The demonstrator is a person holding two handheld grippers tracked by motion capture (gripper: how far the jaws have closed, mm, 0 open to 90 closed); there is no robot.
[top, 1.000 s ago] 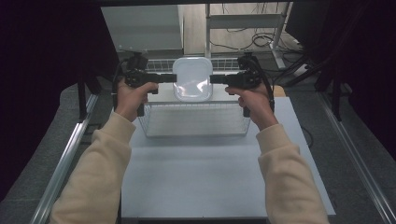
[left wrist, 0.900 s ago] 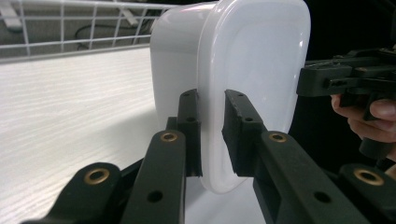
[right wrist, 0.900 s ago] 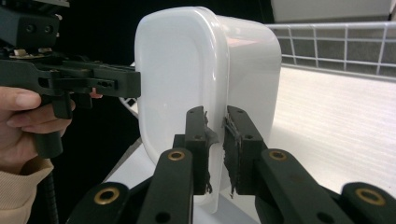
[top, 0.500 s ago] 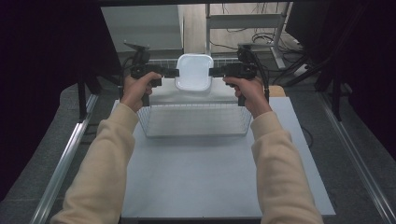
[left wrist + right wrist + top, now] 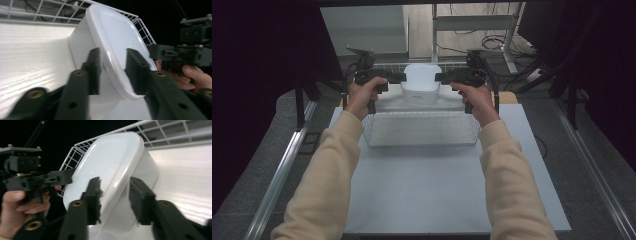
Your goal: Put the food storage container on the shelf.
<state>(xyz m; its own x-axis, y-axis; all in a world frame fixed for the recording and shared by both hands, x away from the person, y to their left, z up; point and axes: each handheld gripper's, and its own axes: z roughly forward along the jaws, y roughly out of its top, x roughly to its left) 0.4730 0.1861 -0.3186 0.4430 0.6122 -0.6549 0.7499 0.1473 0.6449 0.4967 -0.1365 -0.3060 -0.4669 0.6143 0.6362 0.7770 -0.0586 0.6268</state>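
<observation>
Resting inside the wire basket (image 5: pixel 422 131), the white tub (image 5: pixel 422 85) looks delivered; left tool (image 5: pixel 397 77) and right tool (image 5: pixel 442 77) gape, straddling its rim ungripped.

Tub (image 5: pixel 421 82) between both tongs (behind the basket (image 5: pixel 422 129)).

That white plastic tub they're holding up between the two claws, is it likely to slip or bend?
The white tub looks glossy in both gripper views, so it may slip. Each gripper, left and right, straddles only its thin rim, so it could tilt. It keeps its shape, so it is probably fairly stiff and light.
</observation>
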